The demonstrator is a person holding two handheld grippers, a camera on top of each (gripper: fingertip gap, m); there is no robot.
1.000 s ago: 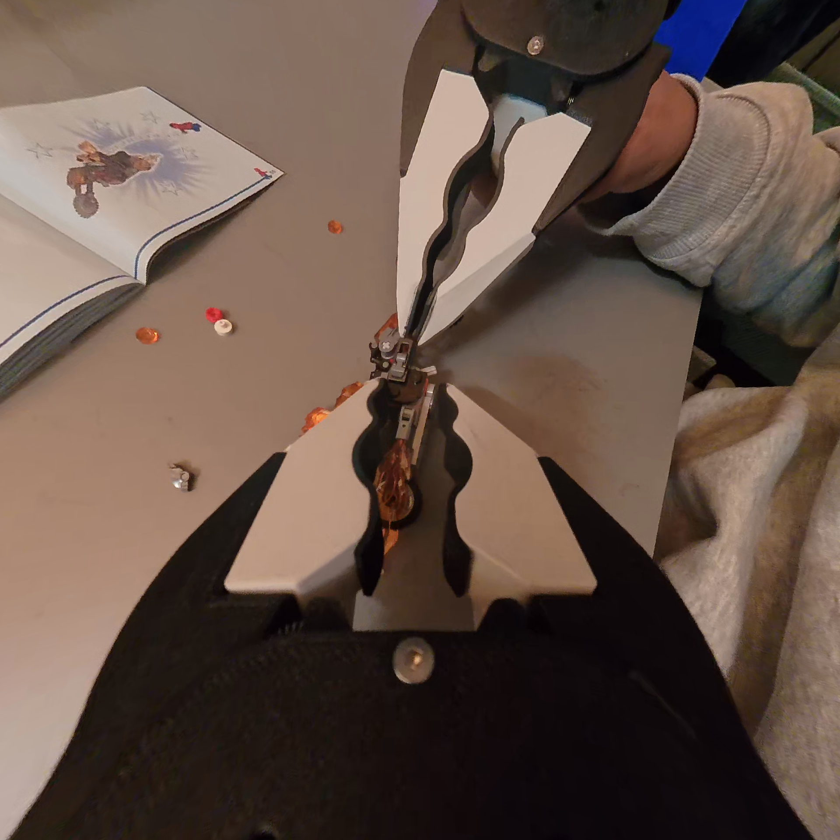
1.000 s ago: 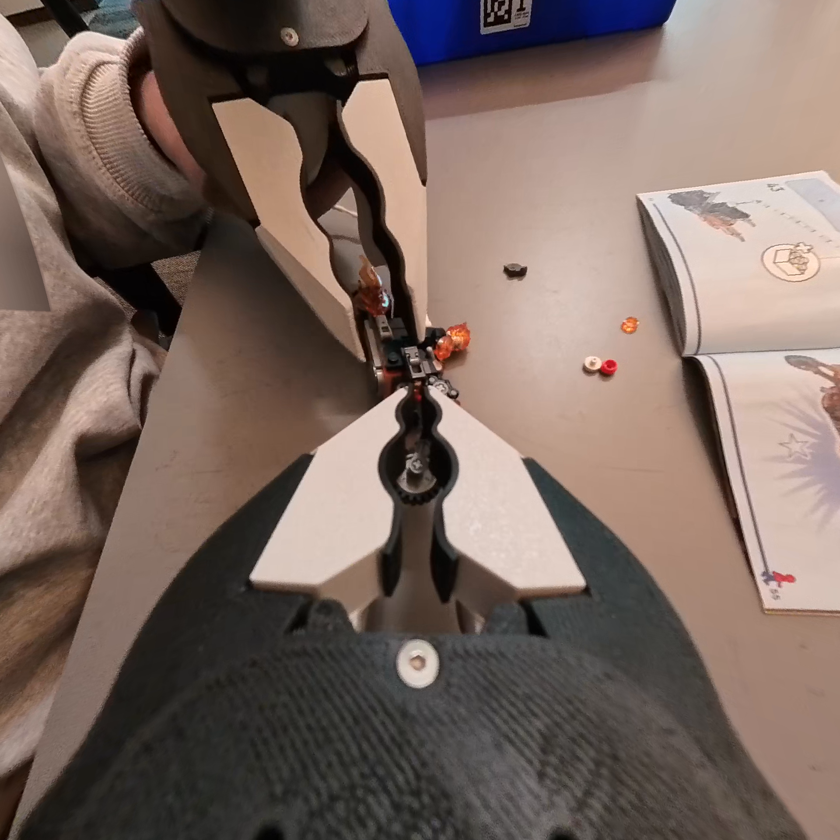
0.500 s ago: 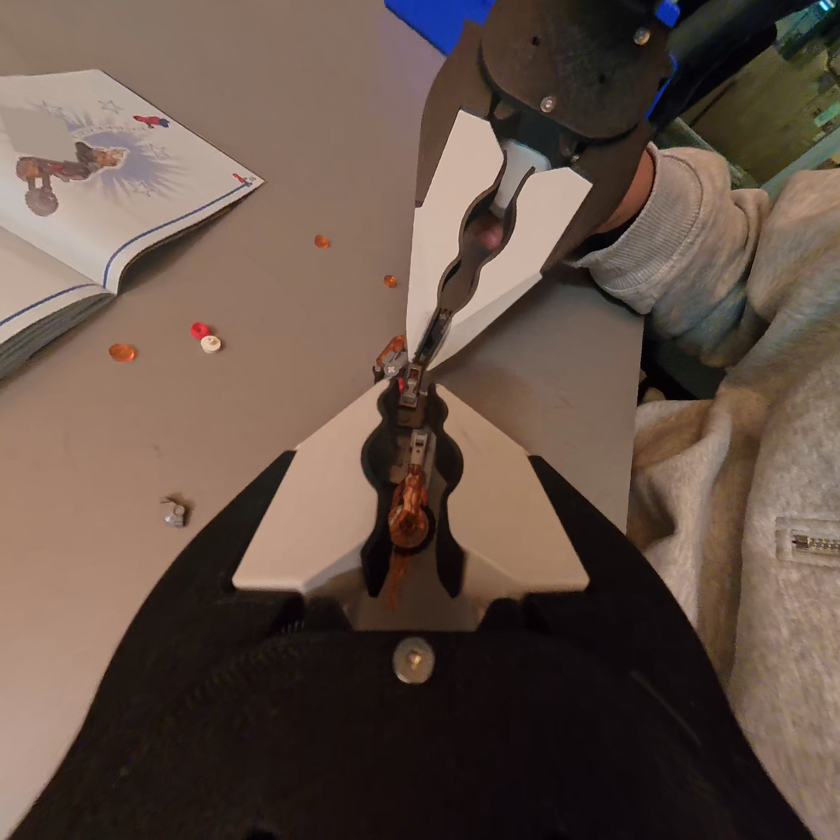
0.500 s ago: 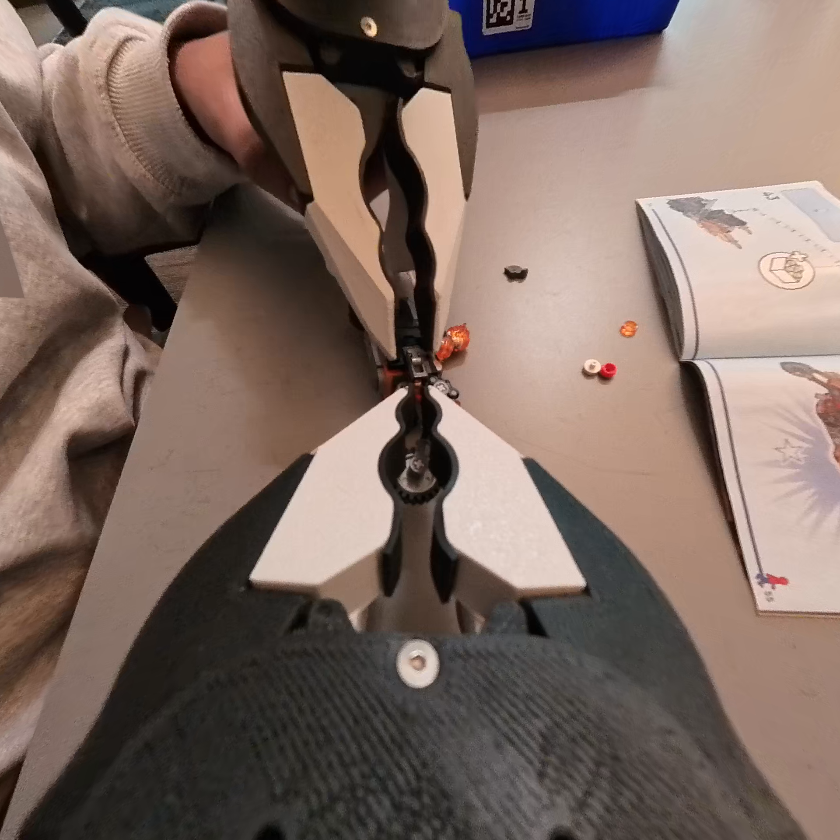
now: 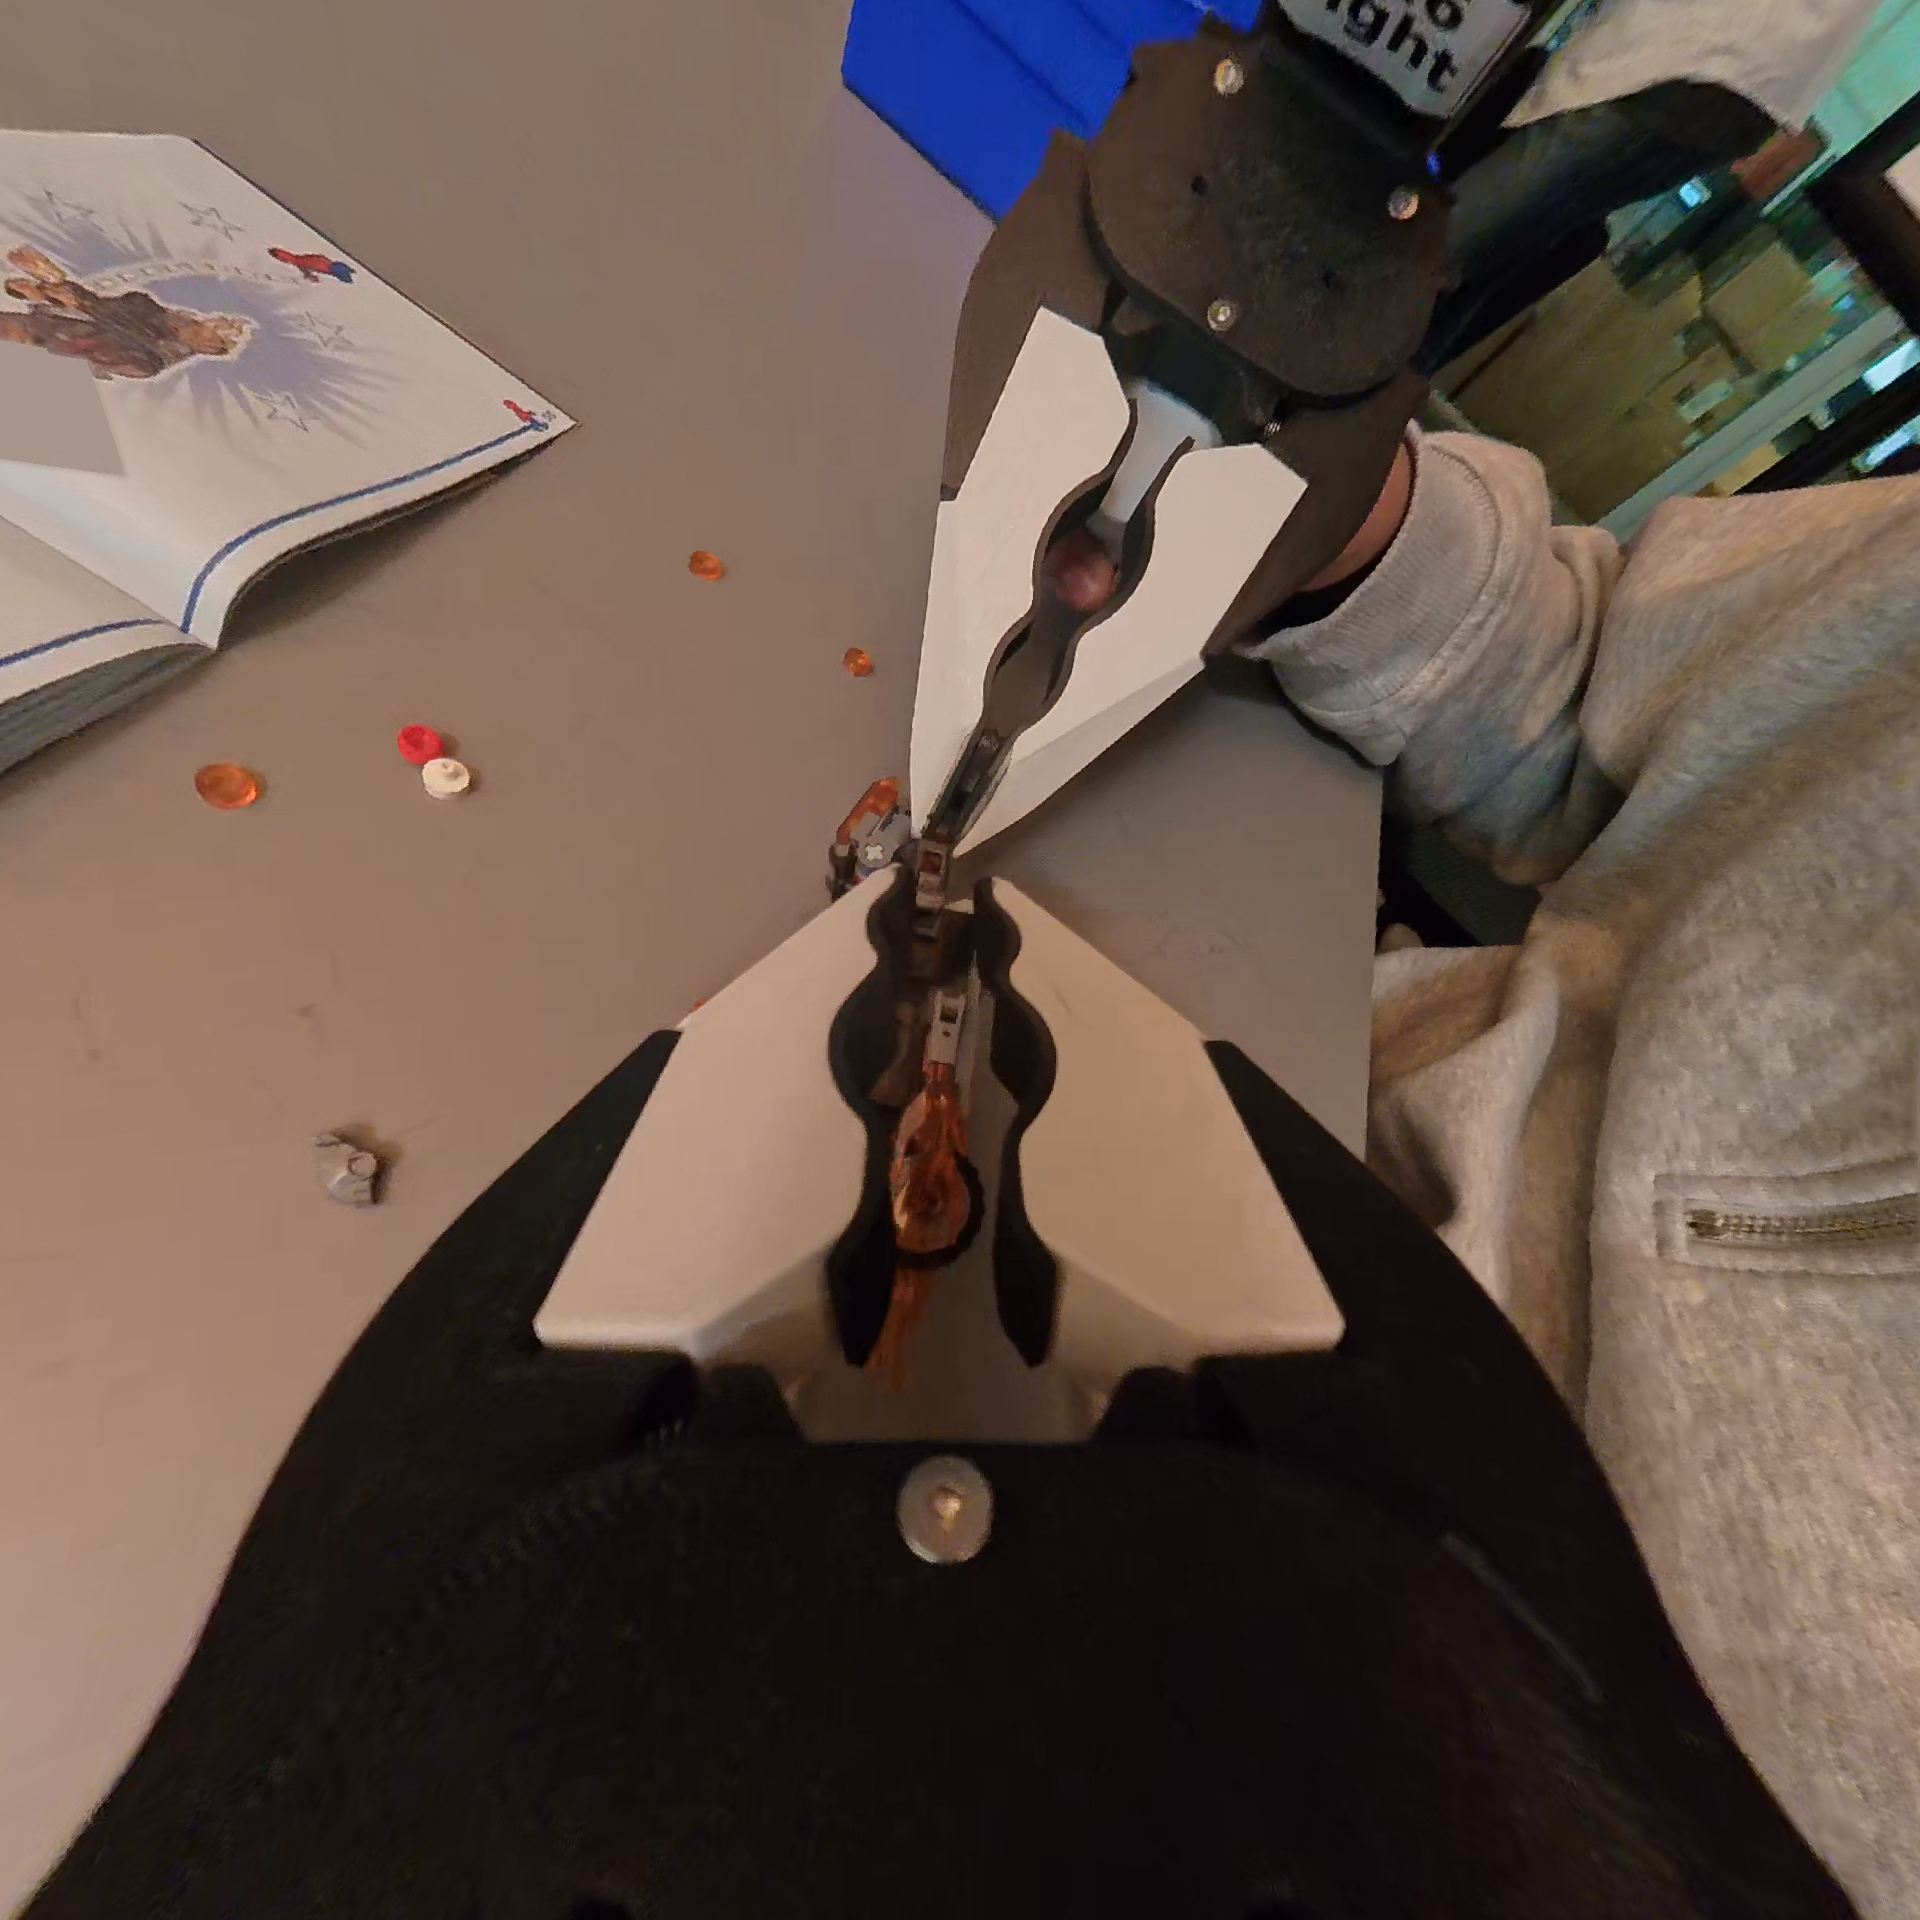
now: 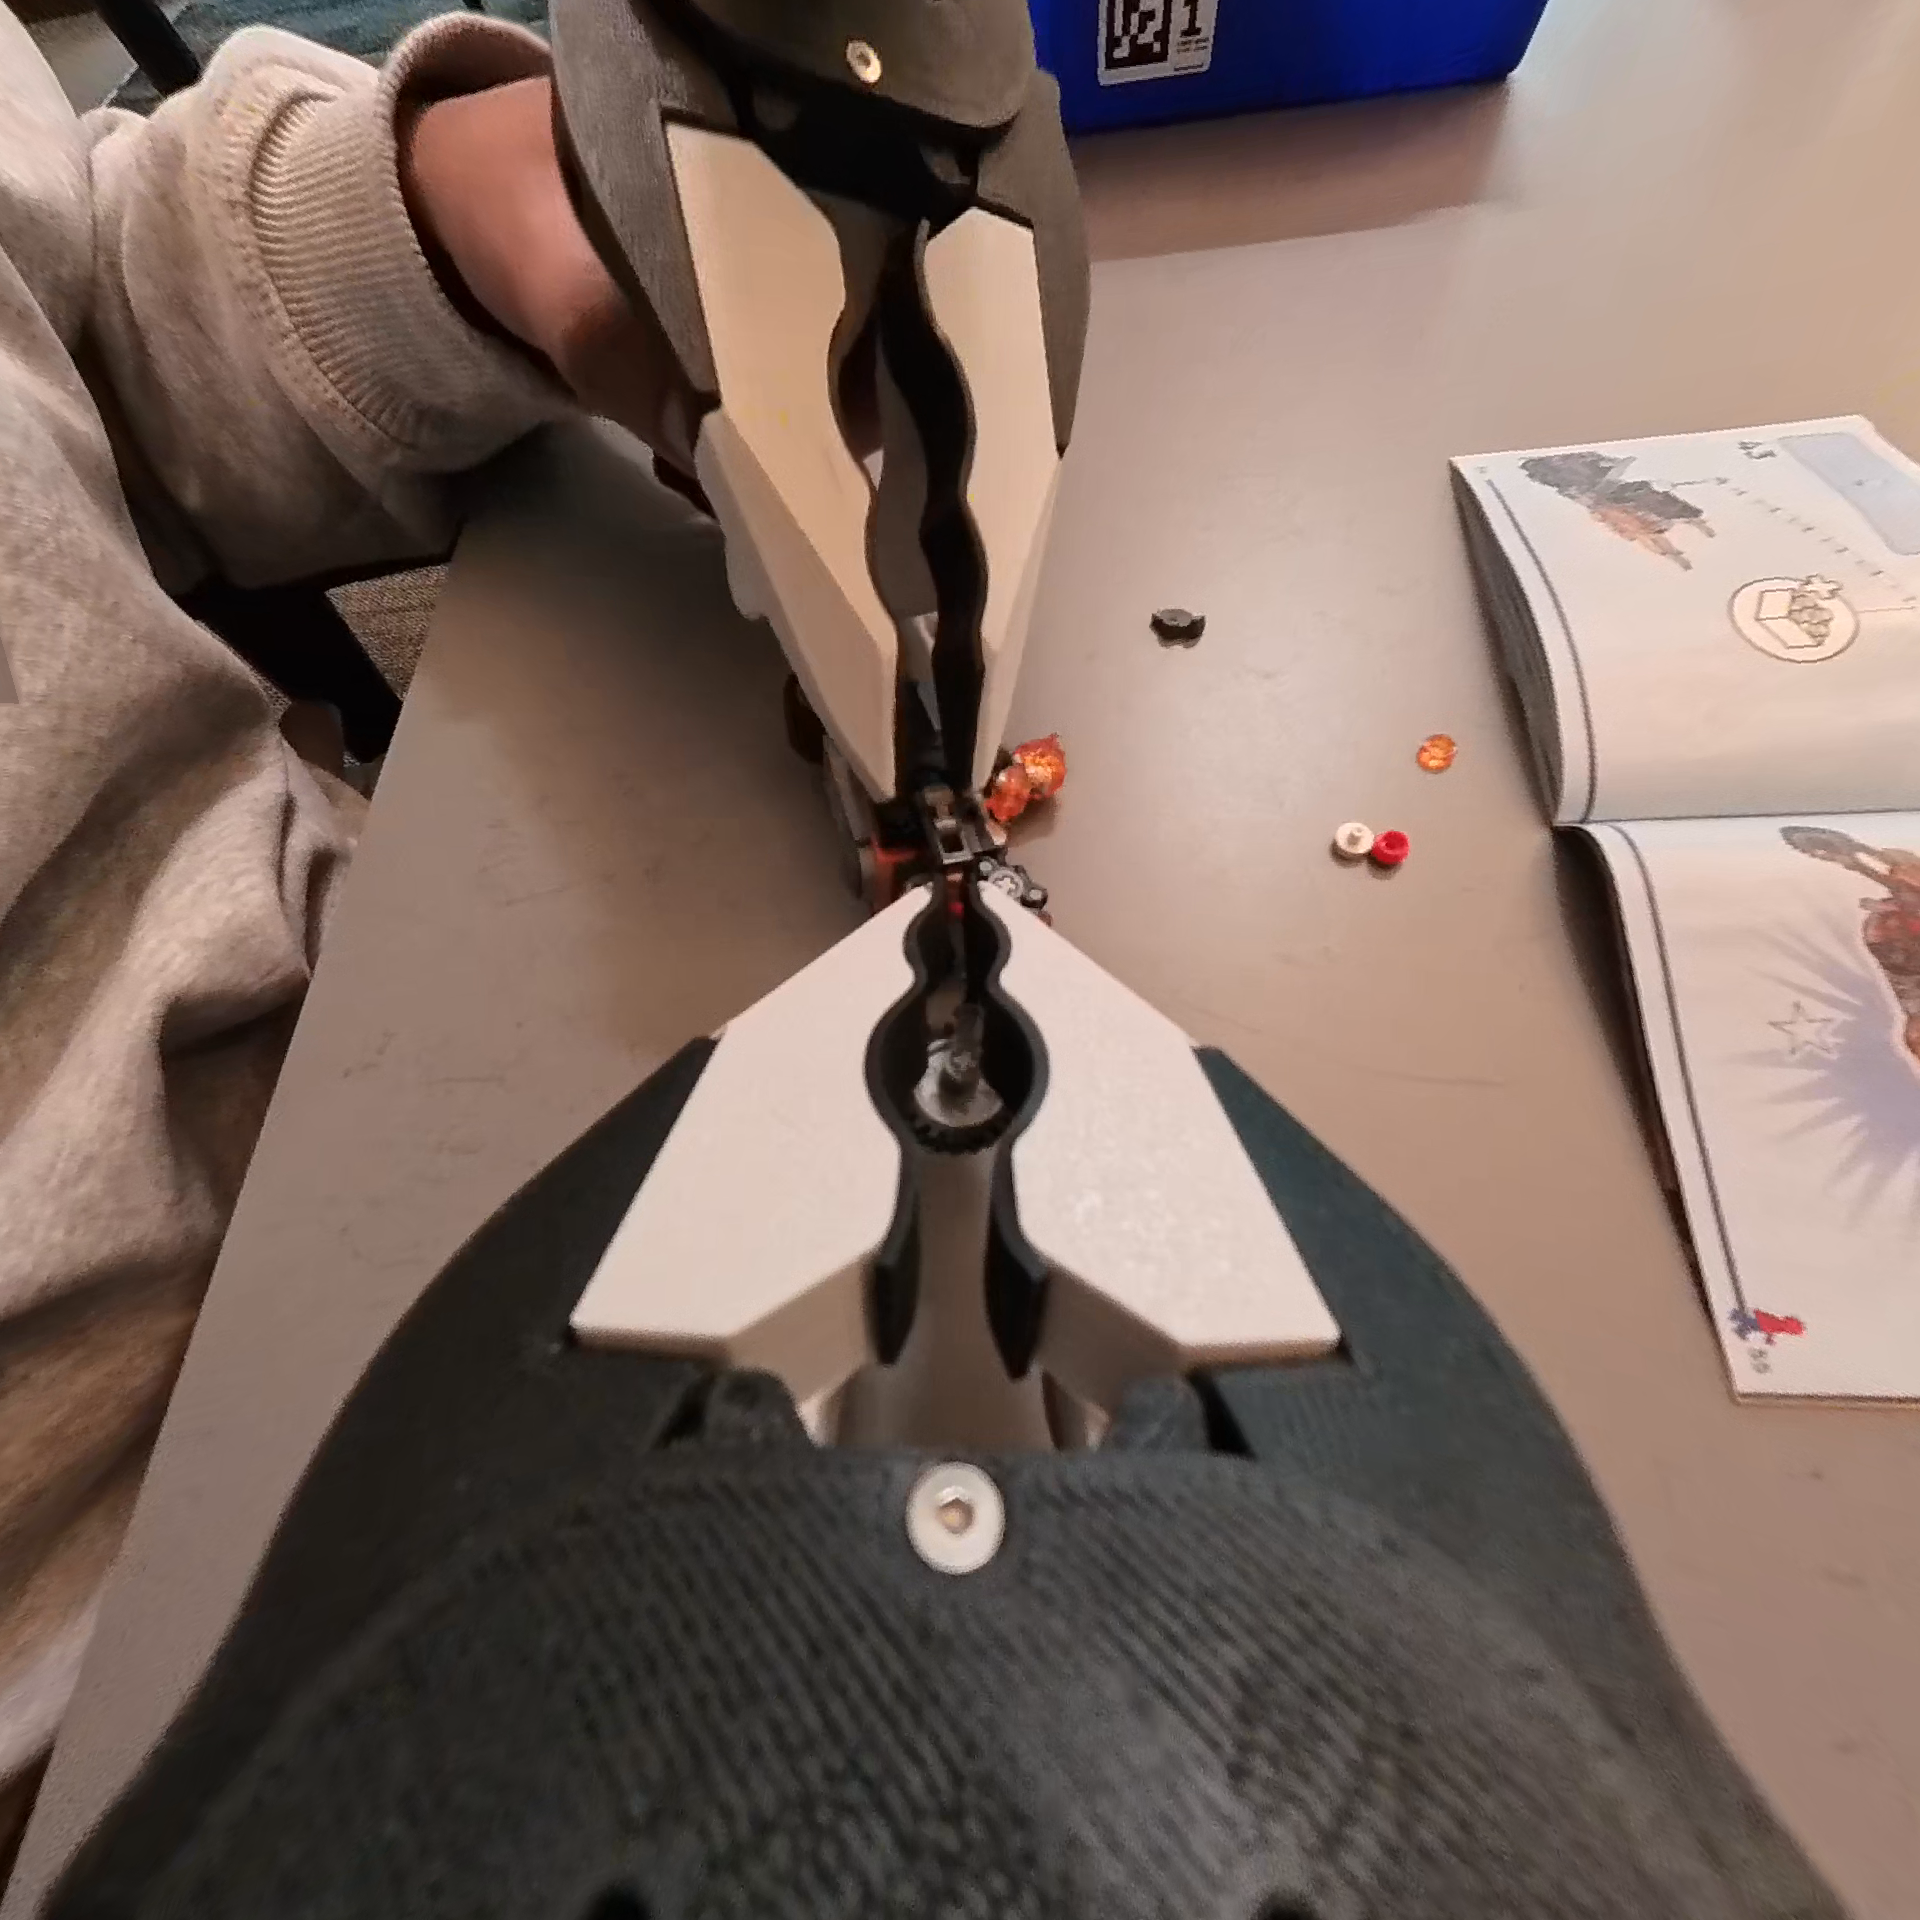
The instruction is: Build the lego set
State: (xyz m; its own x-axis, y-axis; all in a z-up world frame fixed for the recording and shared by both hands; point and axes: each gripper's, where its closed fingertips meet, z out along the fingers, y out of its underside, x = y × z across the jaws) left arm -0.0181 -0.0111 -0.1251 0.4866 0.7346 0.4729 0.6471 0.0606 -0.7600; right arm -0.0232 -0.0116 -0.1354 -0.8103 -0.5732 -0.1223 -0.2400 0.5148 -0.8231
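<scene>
**Lego model clamped between both grippers, tip to tip**

Lego model [image 5: 935, 1049], a narrow dark-grey build with a black wheel and translucent orange flame parts, runs lengthwise inside the left gripper [image 5: 935, 894], whose jaws are closed on it; the orange end sits deep toward the gripper body. The model's front end sticks out past those tips and enters the right gripper [image 5: 961, 821], jaws pinched together on it. In the right wrist view the right gripper [image 6: 956, 899] holds the model [image 6: 951, 831] at its tips, a toothed wheel visible in the jaw hollow. Left gripper [image 6: 935, 748] comes from opposite.

Both meet above the grey table [image 5: 520, 987], near its edge. Loose round studs nearby: red [image 5: 418, 742], white [image 5: 447, 777], orange [image 5: 227, 784]; a small grey piece [image 5: 353, 1169]. An open instruction booklet [image 5: 208, 416] lies further off, a blue bin [image 6: 1299, 52] beyond.
</scene>
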